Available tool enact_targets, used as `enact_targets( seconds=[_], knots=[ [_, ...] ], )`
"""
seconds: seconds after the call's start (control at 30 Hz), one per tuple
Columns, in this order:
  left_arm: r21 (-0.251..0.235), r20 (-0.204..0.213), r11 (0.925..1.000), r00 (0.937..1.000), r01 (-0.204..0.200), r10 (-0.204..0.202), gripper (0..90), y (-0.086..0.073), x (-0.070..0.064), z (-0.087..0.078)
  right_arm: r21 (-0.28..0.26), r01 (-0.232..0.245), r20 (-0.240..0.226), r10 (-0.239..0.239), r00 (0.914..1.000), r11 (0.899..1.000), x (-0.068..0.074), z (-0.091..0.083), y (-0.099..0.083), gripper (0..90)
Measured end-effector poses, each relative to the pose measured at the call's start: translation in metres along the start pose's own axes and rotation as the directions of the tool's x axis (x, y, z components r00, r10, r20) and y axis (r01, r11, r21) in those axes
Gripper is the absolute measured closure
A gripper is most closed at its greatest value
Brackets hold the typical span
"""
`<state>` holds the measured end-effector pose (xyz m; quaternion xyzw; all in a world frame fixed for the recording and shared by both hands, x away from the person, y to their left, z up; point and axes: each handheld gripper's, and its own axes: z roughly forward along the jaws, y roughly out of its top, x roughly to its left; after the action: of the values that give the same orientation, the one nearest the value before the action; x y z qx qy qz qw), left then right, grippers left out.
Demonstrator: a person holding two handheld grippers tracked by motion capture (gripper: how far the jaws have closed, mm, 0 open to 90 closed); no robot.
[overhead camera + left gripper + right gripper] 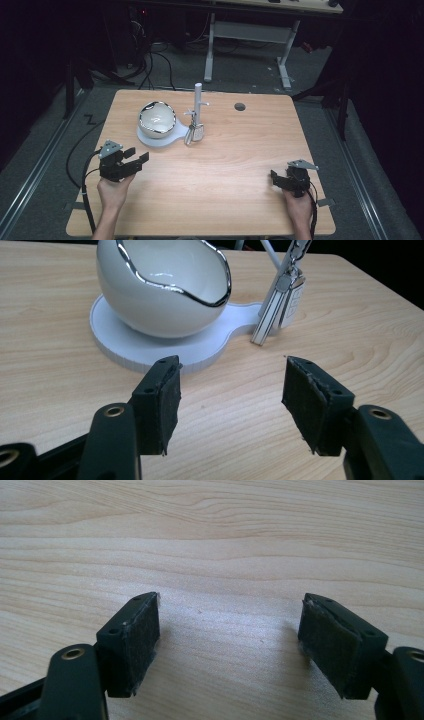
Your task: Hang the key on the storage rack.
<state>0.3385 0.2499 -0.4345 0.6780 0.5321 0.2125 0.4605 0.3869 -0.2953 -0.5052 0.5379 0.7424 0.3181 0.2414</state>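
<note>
Bowl (160, 285): a white, egg-shaped bowl with a silver rim is seen on the left half of the tabletop (240, 170), seated on a flat white base (125, 342); its opening is tilted up and towards the right of the left gripper view.
Stand (198, 100): a white post with short pegs is set upright just right of the bowl, on a lobe of the same base.
Keys (280, 305): a white-and-silver fob is hung from the post by a ring and reaches down to the base edge; small marks are seen on it, but they are too small to be read.
Writing: no brand or label can be read on the bowl, base or stand.
Left tool (131, 159): held low in the left hand (113, 192) near the front left of the tabletop, pointed at the bowl and fob; its jaws are spread wide and nothing is held between them. It is near the base but apart from it.
Right tool (276, 179): held in the right hand (299, 207) at the front right, well apart from the bowl; its jaws are spread wide over bare wood, nothing between them.
In the way: nothing is seen between the left tool and the base.
Hole (240, 106): a round dark grommet is seen in the far right part of the tabletop.
Surroundings: a grey floor with cables (155, 60) and a second desk's white legs (286, 55) is seen beyond.
</note>
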Motion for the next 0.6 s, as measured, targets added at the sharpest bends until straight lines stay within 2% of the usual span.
enact_targets(
  seconds=[0.23, 0.6],
  knots=[
    [0.031, -0.015, 0.9995, 0.9998, 0.010, -0.009, 40.3, -0.017, 0.001, 0.005, 0.000, 0.000, 0.000, 0.000, 1.0000, 1.000, 0.000, 0.000, 0.000, 24.6],
    [0.060, -0.034, 0.9981, 0.9993, 0.017, -0.014, 40.4, -0.033, 0.003, 0.012, 0.000, 0.000, 0.000, 0.000, 1.0000, 1.000, 0.000, 0.000, 0.000, 24.6]
  ],
)
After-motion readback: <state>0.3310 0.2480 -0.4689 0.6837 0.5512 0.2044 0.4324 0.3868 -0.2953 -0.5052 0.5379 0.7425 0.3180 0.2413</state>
